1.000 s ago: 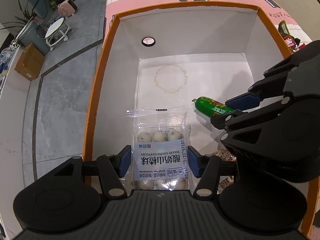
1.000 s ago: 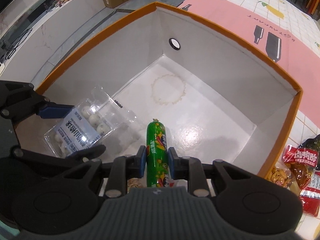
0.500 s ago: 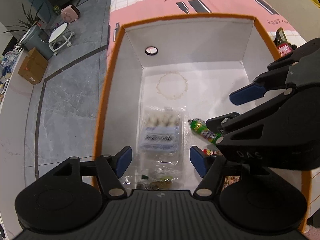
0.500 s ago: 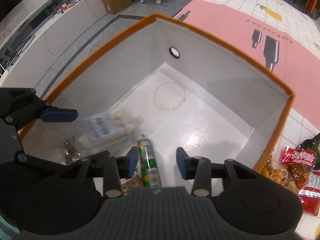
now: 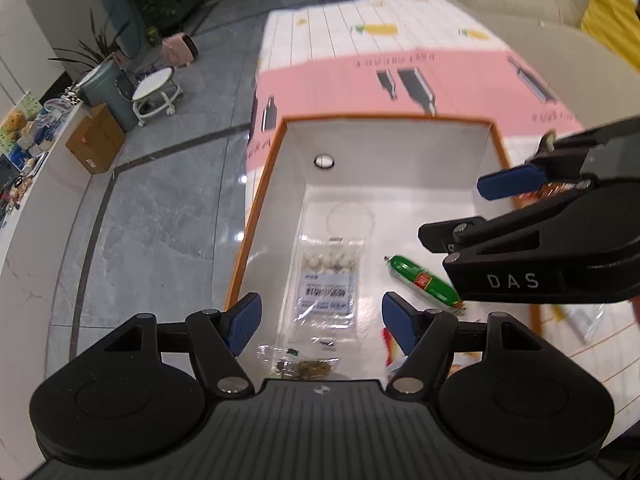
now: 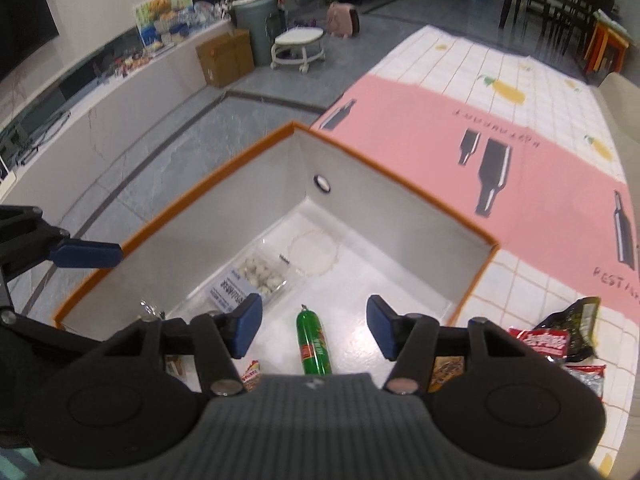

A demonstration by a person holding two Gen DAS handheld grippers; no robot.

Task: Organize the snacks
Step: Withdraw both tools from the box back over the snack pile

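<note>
Orange-rimmed box (image 5: 256, 216) holds a green sausage (image 5: 424, 280) at 3 o'clock of a clear bag (image 5: 330, 288); both hand-held grippers, left (image 5: 322, 320) and right (image 6: 314, 330), hover released.

Snack bag (image 5: 329, 285) and sausage (image 5: 424, 279) in box (image 5: 264, 204)

The box (image 6: 384, 204) is open on top. Its far floor (image 6: 360, 276) lies bare. Nearer, a clear bag (image 5: 330, 284) and a green sausage (image 6: 313, 342) lie on the floor with a bare strip between them. High white walls (image 5: 296, 184) close all sides. To the right, snack packs (image 6: 560, 336) crowd the counter (image 6: 540, 280) beside the box.
</note>
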